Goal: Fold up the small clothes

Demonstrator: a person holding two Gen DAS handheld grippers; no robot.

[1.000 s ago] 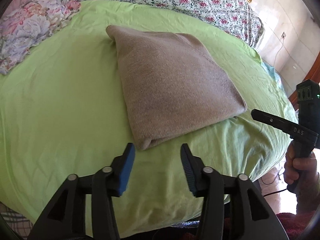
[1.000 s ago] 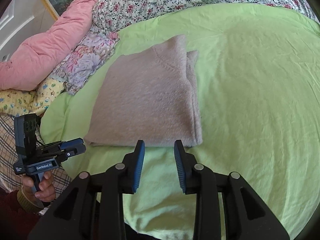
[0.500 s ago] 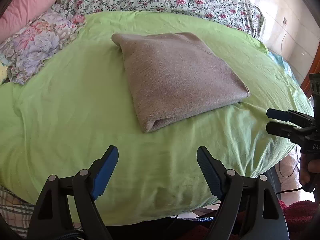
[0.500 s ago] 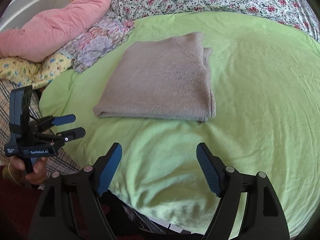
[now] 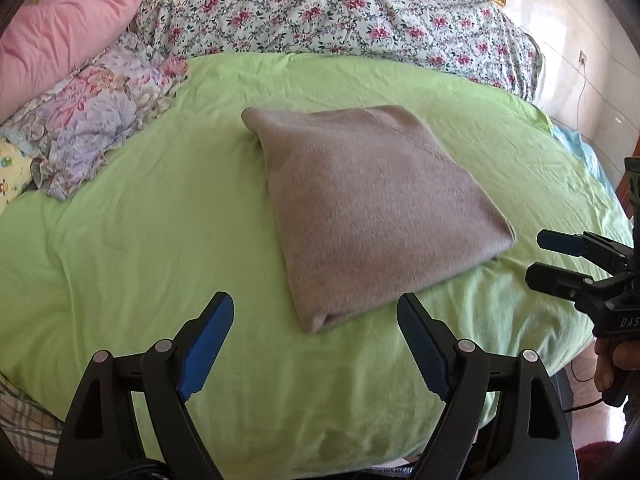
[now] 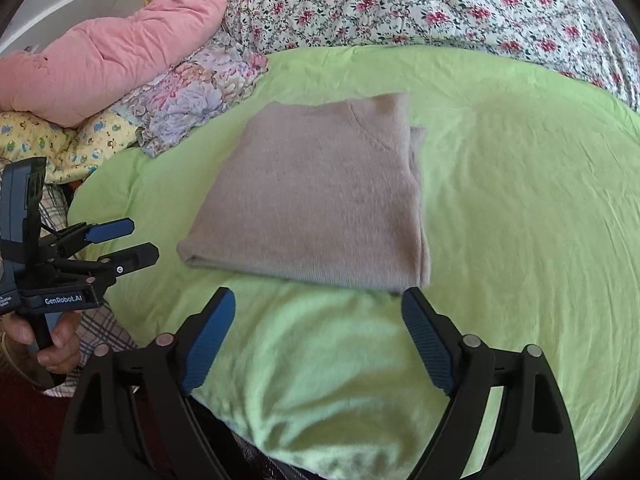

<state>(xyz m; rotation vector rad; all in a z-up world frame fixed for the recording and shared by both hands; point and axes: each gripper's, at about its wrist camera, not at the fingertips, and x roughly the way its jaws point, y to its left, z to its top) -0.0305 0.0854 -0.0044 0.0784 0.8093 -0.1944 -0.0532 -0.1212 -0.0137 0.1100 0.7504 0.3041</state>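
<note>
We see only part of the scene: the fisheye rim cuts off the bed's corners, and the person's body is out of frame apart from the hands gripping the handles at the lower left of the right wrist view and the lower right of the left wrist view. The underside layers of the folded beige sweater [image 5: 376, 216] are hidden; in the right wrist view one lower layer peeks out along its right edge [image 6: 324, 196].

The sweater lies flat at the centre of the green sheet [image 5: 160, 208], touching neither claw. Bare green sheet surrounds it on all sides, widest to the right in the right wrist view [image 6: 520, 200]. At the top of the frame lie a floral quilt [image 5: 328, 8], a pink comforter [image 5: 60, 28] and a purple floral pillow [image 5: 100, 120], all well apart from the sweater.

Our left gripper [image 5: 316, 336] hangs with its jaws spread wide just short of the sweater's near corner. Our right gripper [image 6: 318, 332] is equally wide, its right pad [image 6: 424, 340] just beside the sweater's near edge.

On the left gripper's body [image 6: 108, 248] we read "GenRobot.AI"; on the right gripper [image 5: 568, 264] only "DAS" shows.
</note>
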